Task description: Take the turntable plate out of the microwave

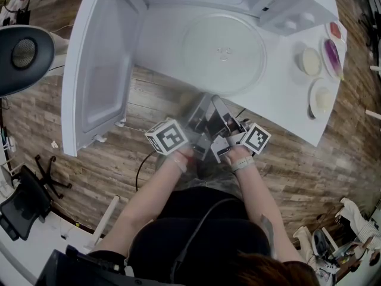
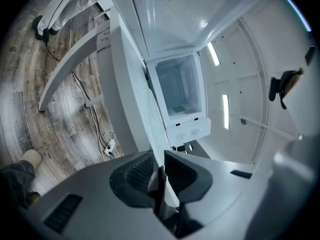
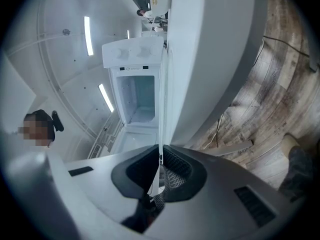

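The round glass turntable plate (image 1: 223, 52) lies flat on the white table (image 1: 280, 100), in front of the microwave (image 1: 280, 5), whose door (image 1: 104, 58) stands wide open. Both grippers hang off the table's near edge, close to the person's body and clear of the plate. My left gripper (image 1: 199, 119) and right gripper (image 1: 225, 123) are side by side and blurred. In the left gripper view the jaws (image 2: 159, 171) are closed together with nothing held, facing the open microwave cavity (image 2: 180, 91). The right gripper (image 3: 159, 171) looks the same, facing the cavity (image 3: 136, 96).
Several small dishes (image 1: 321, 64) sit at the table's right end. A wooden floor (image 1: 89, 159) with a cable (image 1: 140, 168) lies below. A black chair (image 1: 27, 198) stands at the left, and a dark round lamp head (image 1: 21, 55) overhangs the left edge.
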### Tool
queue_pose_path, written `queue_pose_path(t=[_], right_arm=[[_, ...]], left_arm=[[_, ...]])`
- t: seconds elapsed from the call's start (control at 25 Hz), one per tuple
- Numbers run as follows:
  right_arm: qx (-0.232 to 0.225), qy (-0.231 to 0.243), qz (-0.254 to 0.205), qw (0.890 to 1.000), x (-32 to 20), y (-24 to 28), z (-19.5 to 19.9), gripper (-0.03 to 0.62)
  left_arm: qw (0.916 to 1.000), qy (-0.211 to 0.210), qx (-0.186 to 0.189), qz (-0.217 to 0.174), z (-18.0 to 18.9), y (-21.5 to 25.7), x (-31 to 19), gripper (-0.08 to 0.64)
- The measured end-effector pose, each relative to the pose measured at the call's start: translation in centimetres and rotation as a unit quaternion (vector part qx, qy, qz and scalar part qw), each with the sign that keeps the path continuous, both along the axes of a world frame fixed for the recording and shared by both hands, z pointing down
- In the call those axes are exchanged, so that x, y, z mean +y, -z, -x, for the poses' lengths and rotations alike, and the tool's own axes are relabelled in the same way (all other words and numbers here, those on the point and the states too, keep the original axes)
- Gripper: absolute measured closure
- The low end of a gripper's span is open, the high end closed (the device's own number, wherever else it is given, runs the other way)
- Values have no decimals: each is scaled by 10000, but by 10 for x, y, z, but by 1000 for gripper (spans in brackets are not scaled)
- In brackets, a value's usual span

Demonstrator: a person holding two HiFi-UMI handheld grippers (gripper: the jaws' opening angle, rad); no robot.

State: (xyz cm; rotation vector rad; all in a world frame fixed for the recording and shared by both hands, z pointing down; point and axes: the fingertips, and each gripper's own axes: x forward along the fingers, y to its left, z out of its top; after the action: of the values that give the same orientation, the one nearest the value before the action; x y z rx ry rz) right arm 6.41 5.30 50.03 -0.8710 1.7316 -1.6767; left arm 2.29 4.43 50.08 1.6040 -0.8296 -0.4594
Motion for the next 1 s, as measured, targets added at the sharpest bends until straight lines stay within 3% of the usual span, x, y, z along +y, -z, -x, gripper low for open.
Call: queue_pose_path(t=[0.52, 1.0], right_arm=[[-20, -256, 11, 9997, 4, 3, -12, 551], [32, -312, 155, 9994, 10, 1, -16, 552]], left_arm=[[10000, 22, -11, 73, 1, -5, 6, 503], [9996, -255, -27, 112, -12, -2, 19, 503]])
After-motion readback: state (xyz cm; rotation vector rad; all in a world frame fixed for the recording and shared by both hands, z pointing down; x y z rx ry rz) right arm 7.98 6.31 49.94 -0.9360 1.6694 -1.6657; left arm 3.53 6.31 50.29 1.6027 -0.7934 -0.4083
